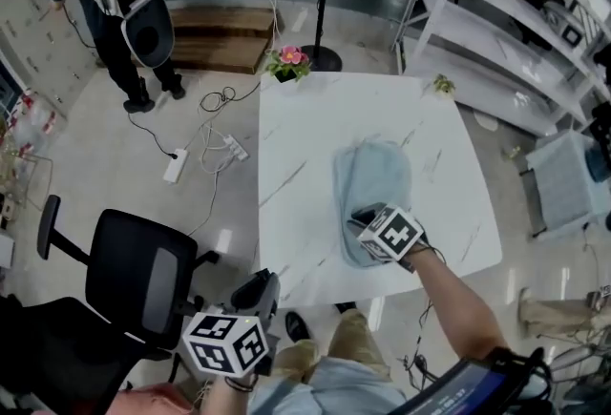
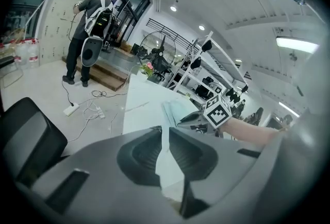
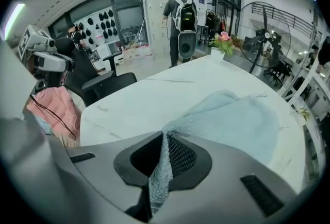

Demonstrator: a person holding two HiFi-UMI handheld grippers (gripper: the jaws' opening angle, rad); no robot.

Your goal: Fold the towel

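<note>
A: Towel (image 1: 374, 176)?
B: On tabletop (image 1: 304, 141), toward near-right corner, long side running near-to-far.
A: R tool (image 3: 164, 138)?
B: Clenched on towel's near edge, cloth pinched btw jaws.
A: L tool (image 2: 164, 133)?
B: Off tabletop's near-left corner, jaws a slit apart, nothing btw them.

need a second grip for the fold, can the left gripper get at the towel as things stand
Probably yes. The left gripper hangs empty off the table's near corner, only bare tabletop between it and the towel. The right gripper, shut on the towel's near end, crowds just that end.
</note>
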